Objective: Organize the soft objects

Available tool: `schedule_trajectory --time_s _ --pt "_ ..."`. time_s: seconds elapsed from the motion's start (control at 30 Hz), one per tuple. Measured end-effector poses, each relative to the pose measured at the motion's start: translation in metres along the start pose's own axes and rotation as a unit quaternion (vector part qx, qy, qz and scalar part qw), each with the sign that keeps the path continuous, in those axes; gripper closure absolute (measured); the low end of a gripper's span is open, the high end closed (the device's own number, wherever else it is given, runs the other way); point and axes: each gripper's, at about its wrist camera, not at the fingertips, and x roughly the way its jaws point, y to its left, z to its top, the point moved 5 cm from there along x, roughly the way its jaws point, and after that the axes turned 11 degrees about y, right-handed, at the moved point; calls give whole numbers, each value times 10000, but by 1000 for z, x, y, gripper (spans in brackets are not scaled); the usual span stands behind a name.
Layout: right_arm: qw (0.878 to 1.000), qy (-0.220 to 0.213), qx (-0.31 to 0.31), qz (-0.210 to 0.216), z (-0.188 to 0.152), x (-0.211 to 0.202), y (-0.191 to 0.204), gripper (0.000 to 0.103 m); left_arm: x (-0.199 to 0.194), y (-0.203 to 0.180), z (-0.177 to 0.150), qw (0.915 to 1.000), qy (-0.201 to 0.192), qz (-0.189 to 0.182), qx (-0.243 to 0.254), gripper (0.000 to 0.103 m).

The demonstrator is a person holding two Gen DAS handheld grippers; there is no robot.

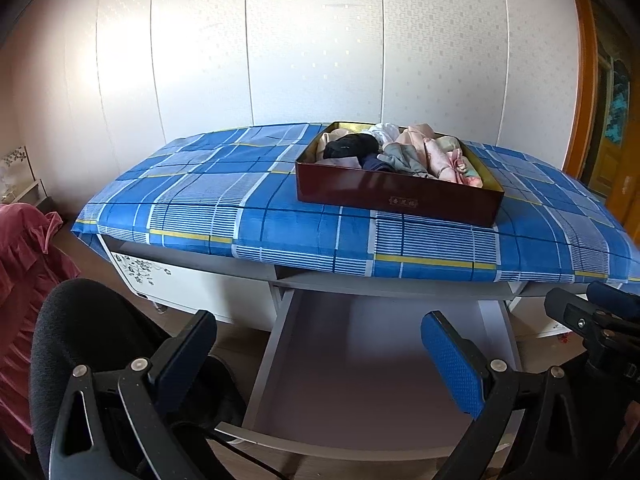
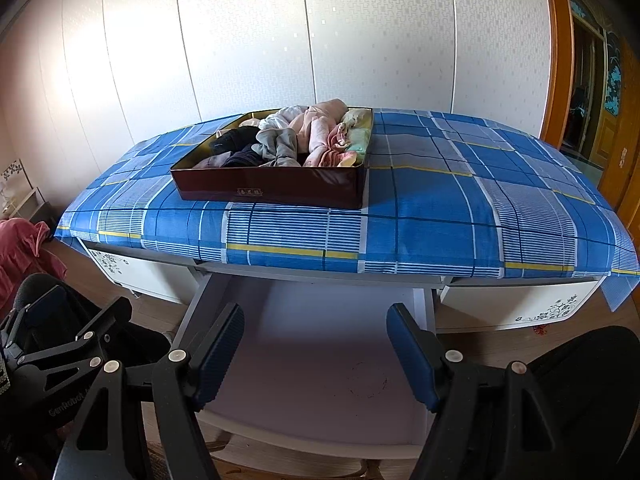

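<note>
Two views share one scene. From the left wrist, the left gripper [image 1: 320, 344] hangs over a pulled-out white drawer [image 1: 360, 360], its blue-padded fingers [image 1: 452, 364] wide apart with nothing between them. Beyond, a dark red rectangular box [image 1: 400, 196] sits on the blue plaid cloth [image 1: 208, 196] covering the worktop, filled with crumpled soft garments [image 1: 404, 152] in black, grey, pink and white. From the right wrist, the right gripper [image 2: 316, 356] likewise hangs above the drawer, fingers spread and empty, well short of the box.
</note>
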Motion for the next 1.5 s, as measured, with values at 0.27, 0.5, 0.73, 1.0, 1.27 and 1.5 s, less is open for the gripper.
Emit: schedule_trajectory --time_s 0.27,0.5,0.73,1.0,1.27,1.5 --pt "10000 0 5 1 0 0 0 28 2 -1 -1 10000 52 -1 13 0" --pt "10000 5 6 6 0 0 0 28 3 -1 -1 10000 68 0 24 0" --pt "10000 18 2 14 0 1 0 28 3 -1 -1 10000 73 -9 30 0" --pt "10000 21 17 13 -1 1 0 28 5 -5 -2 9998 121 -51 116 0" --pt "10000 32 19 6 -1 1 0 28 5 -7 -2 9998 127 -58 165 0" --pt "10000 50 21 17 -2 2 1 28 4 -10 -3 9996 100 -45 242 0"
